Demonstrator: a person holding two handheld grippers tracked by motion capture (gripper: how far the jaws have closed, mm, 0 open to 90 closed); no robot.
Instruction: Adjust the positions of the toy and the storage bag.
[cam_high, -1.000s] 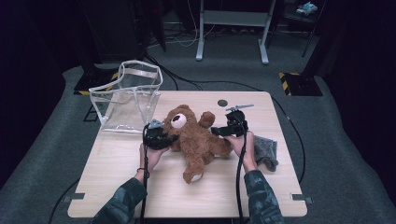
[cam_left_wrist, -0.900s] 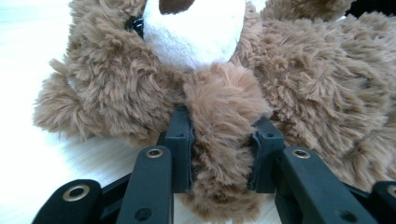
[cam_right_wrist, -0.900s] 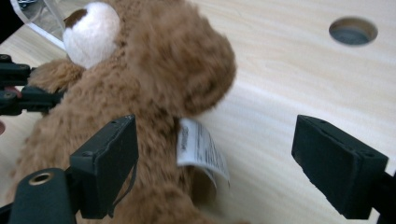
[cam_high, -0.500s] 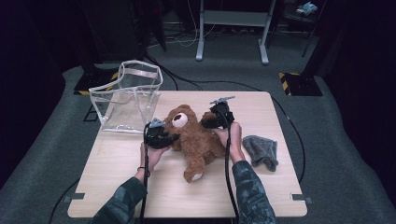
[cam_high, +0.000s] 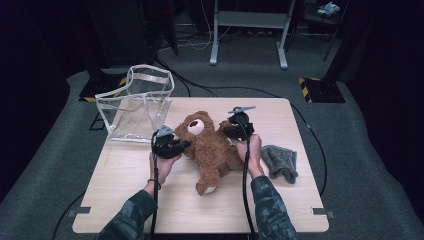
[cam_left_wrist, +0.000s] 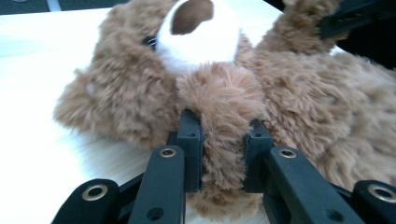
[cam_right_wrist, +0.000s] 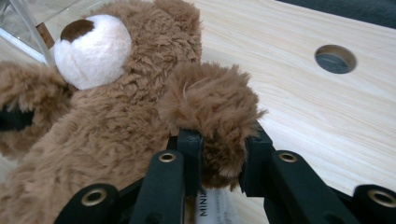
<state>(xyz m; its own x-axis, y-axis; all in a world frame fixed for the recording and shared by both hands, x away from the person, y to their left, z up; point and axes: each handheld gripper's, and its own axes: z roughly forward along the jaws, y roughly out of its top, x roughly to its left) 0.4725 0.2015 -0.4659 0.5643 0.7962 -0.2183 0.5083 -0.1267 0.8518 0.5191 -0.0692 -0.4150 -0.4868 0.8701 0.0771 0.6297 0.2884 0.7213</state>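
Grippers (cam_high: 183, 144) (cam_high: 228, 131) clamped on teddy bear (cam_high: 212, 150) paws

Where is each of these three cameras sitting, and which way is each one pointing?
High view: fixed above the person's side, looking forward and down on the table; both forearms enter from below, left gripper and right gripper each on an arm of the teddy bear.
Left gripper view: rides on the left gripper, looking along its jaws, shut on a furry arm, toward the bear's snout.
Right gripper view: rides on the right gripper, jaws just closed on the other arm, facing the clear bag.
All three share the bear.
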